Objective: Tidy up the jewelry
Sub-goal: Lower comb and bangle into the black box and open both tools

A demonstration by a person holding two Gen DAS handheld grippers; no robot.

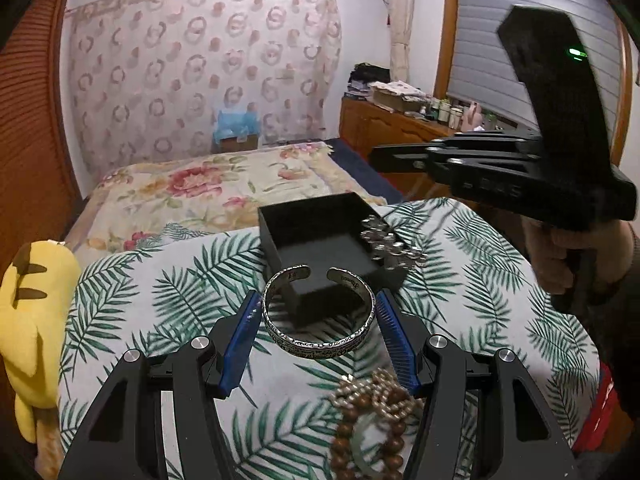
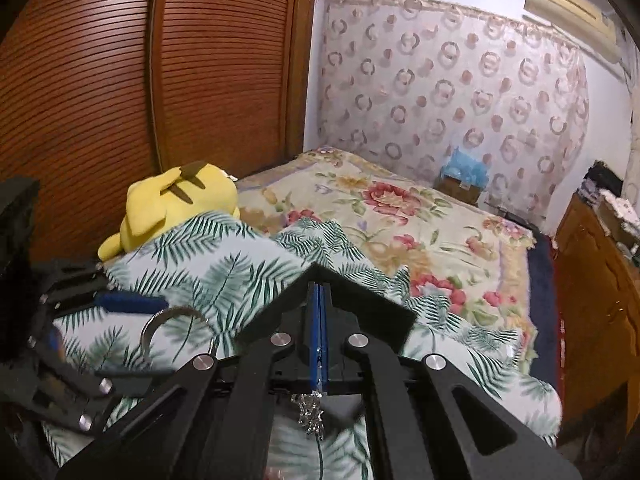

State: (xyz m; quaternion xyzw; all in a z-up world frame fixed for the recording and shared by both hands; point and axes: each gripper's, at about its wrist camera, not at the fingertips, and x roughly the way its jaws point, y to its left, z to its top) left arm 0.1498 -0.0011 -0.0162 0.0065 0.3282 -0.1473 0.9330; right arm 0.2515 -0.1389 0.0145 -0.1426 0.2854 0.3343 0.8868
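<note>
Cuff bracelet (image 1: pixel 319 312) gap toward box (image 1: pixel 320 236)

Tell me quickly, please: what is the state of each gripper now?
Left gripper: shut on the silver bangle, gripped between its blue pads.
Right gripper: closed, pads together; a silver chain hangs from them.

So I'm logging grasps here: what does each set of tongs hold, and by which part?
The left tongs grip the silver cuff bangle across its outer sides. The right tongs are shut on the silver chain, pinching its upper end.
</note>
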